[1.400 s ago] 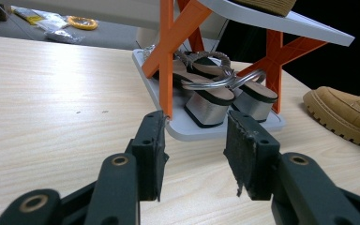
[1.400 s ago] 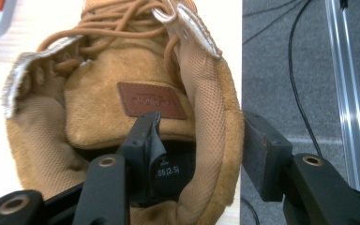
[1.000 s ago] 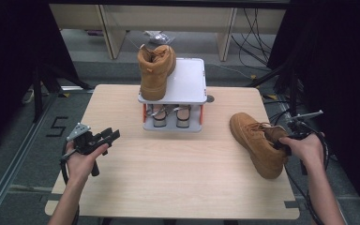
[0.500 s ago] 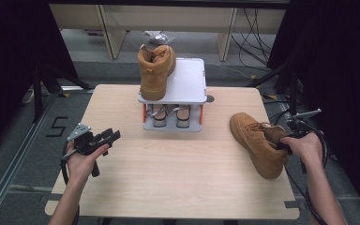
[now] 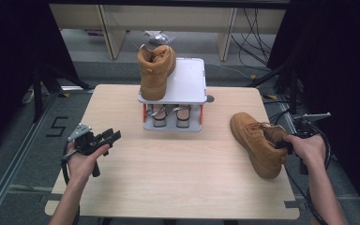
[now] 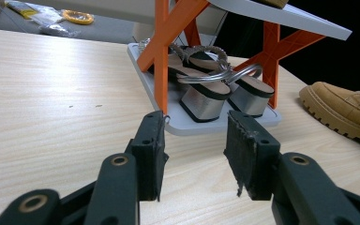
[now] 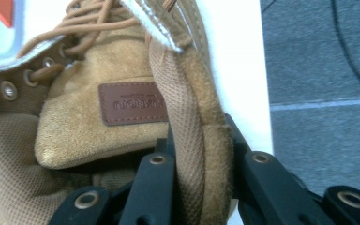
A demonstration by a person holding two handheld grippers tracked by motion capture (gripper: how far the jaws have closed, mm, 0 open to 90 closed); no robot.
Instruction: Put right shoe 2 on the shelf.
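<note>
- Boot (image 7: 122, 117) collar fills the space between my right gripper (image 7: 201, 164) jaws: they have just been closing and now clamp the padded back edge of the ankle, one jaw inside the boot, one outside.
- Just beyond those jaws sit the leather tongue patch, the lace eyelets and the laces; the boot lies on the table (image 5: 178, 187) near its right edge, with floor showing close beside my outer jaw.
- My left gripper (image 6: 194, 140) hovers low over bare wood with its jaws apart and nothing between them.
- Straight ahead of the left jaws stands the rack (image 6: 168, 47), a white two-level stand on orange legs, with sandals (image 6: 206, 89) on its lower shelf.
- Farthest from both grippers, the second boot (image 5: 155, 70) stands on the rack's top shelf, at its left side.
- Risks, as I judge them: I hold only soft collar padding, so the heavy sole could swing or the fabric could slip out when lifted; the boot could also tip over the near table edge, or knock the rack when I carry it across.
- Count: two tan boots, two silver block-heeled sandals, one rack, one table, two grippers.
</note>
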